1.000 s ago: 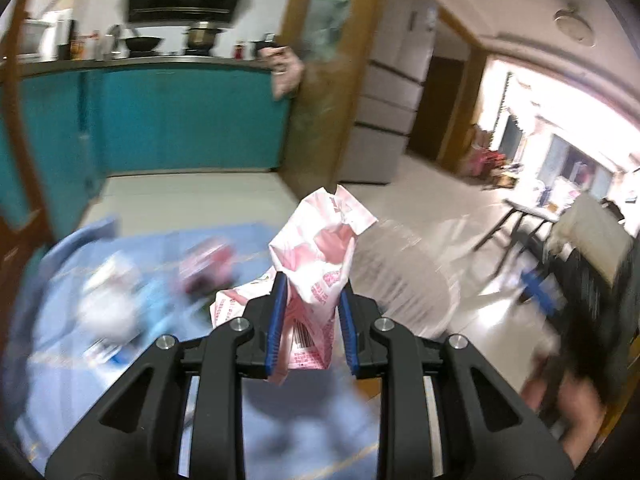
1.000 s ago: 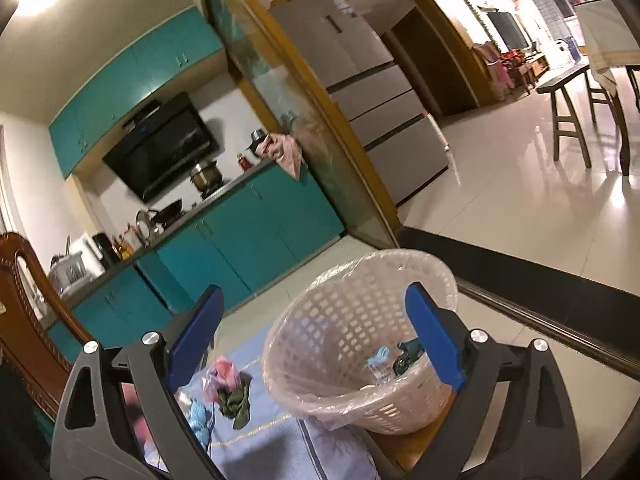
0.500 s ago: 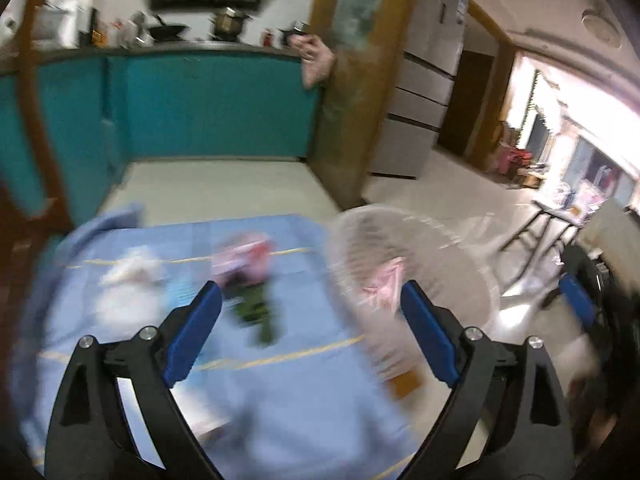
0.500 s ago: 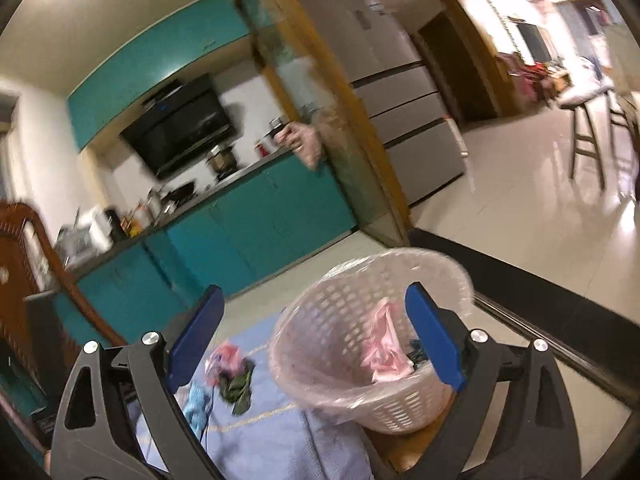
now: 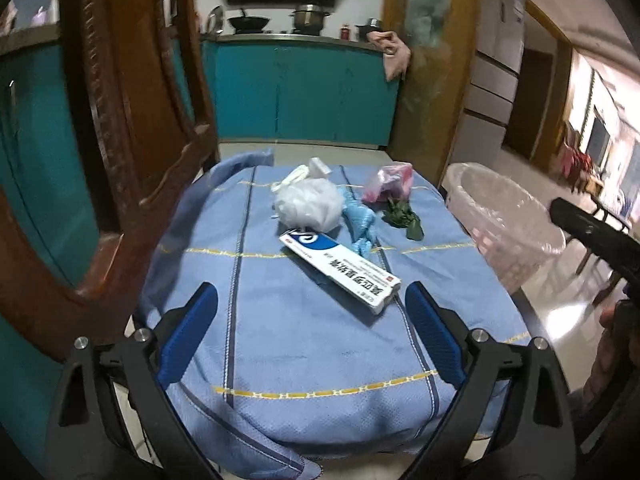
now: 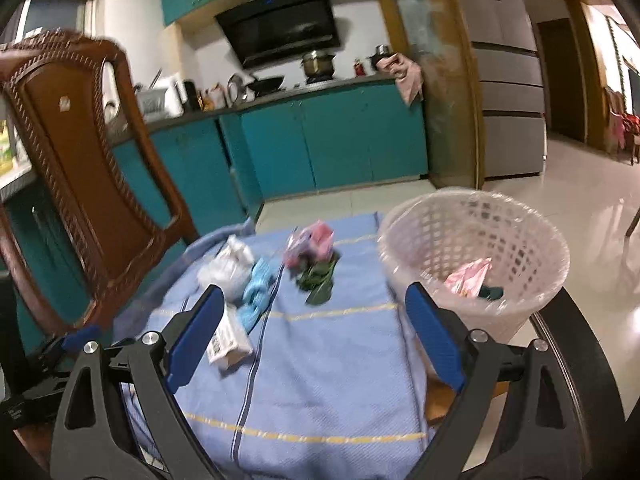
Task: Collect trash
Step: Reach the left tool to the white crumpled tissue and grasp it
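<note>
On a table under a blue cloth (image 5: 304, 360) lie a white and blue carton (image 5: 340, 270), a crumpled white bag (image 5: 308, 204), a light blue glove (image 5: 362, 224), a pink wrapper (image 5: 388, 188) and a green leaf (image 5: 402, 216). My left gripper (image 5: 312, 340) hovers over the near cloth, its jaws still opening, nothing between them. A white lattice basket (image 6: 472, 240) stands at the table's right edge with a pink wrapper (image 6: 468, 278) inside. My right gripper (image 6: 316, 328) is open and empty, with the carton (image 6: 230, 340) behind its left finger.
A carved wooden chair (image 6: 80, 160) stands close on the left of the table. Teal kitchen cabinets (image 5: 300, 92) run behind, with a wooden door frame (image 5: 432, 80) and a fridge to the right. Shiny tiled floor (image 6: 592, 200) lies beyond the basket.
My left gripper opened and let go of the pink wrapper, which now lies in the basket. Both grippers swung left from the basket toward the trash on the cloth.
</note>
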`<state>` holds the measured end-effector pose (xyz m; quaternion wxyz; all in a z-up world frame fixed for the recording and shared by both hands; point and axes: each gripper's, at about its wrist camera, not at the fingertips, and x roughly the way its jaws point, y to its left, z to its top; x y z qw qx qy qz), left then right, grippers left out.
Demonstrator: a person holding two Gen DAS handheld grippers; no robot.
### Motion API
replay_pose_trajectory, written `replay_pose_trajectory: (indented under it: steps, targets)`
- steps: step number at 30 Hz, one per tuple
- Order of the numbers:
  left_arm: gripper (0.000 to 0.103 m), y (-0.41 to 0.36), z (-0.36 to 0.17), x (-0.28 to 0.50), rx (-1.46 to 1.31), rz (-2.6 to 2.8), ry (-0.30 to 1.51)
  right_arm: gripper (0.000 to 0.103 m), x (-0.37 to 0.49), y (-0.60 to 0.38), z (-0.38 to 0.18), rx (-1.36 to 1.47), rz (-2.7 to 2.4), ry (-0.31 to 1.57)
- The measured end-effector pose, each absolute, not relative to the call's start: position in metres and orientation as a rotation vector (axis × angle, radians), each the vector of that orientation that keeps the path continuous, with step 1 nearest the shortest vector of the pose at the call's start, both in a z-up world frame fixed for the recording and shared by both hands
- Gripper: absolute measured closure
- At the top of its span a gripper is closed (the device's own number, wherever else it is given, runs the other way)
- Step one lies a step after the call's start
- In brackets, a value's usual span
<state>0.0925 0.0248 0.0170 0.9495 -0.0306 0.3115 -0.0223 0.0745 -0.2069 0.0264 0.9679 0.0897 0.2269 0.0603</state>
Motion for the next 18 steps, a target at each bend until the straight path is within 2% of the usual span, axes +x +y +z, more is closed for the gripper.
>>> replay_pose_trajectory:
  steps: [18]
  targets:
    - [0.009, 0.0211, 0.0141, 0.0885, -0.070, -0.065, 0.635, 0.013, 0.0757, -0.2066, 0.0250, 0.177, 0.107, 0.477]
